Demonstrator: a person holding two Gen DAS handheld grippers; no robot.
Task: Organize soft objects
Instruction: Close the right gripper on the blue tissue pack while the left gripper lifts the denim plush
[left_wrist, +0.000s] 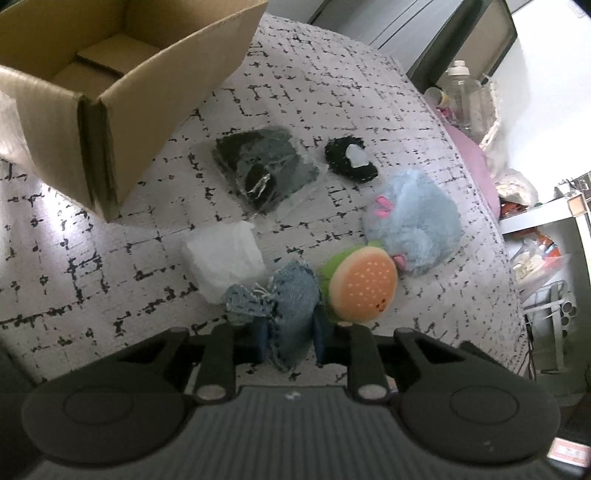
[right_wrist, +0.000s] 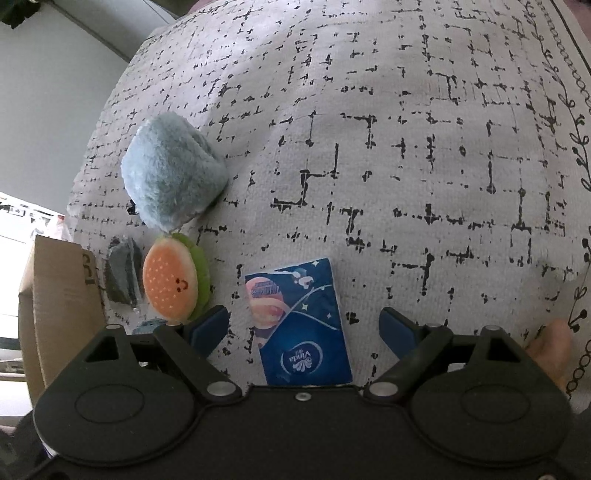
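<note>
Denim pouch (left_wrist: 293, 314) is clamped between the blue pads of the left tongs (left_wrist: 291, 341), at the near edge of the item cluster, low over the patterned cover (left_wrist: 332, 92). Burger plush (left_wrist: 360, 286) is seen touching the pouch on its right side. Fluffy blue plush (left_wrist: 412, 221) lies just beyond the burger plush, touching it. White wrapped pack (left_wrist: 223, 258) sits just left of the pouch. Dark grey cloth in clear wrap (left_wrist: 266, 168) is placed farther off from the pouch, and a black fuzzy piece (left_wrist: 351, 160) beside that. Open cardboard box (left_wrist: 92, 74) stands well apart from the pouch, up and to the left, with nothing seen inside.

In the right wrist view, the right tongs (right_wrist: 304, 326) are held wide apart, pads clear of everything. Blue tissue pack (right_wrist: 303, 325) lies flat on the cover between the pads, untouched. Burger plush (right_wrist: 170, 284) is just left of the tissue pack; blue plush (right_wrist: 171, 171) is above the burger, touching it. Grey cloth (right_wrist: 123, 273) and the box corner (right_wrist: 55, 295) are seen farther left.
</note>
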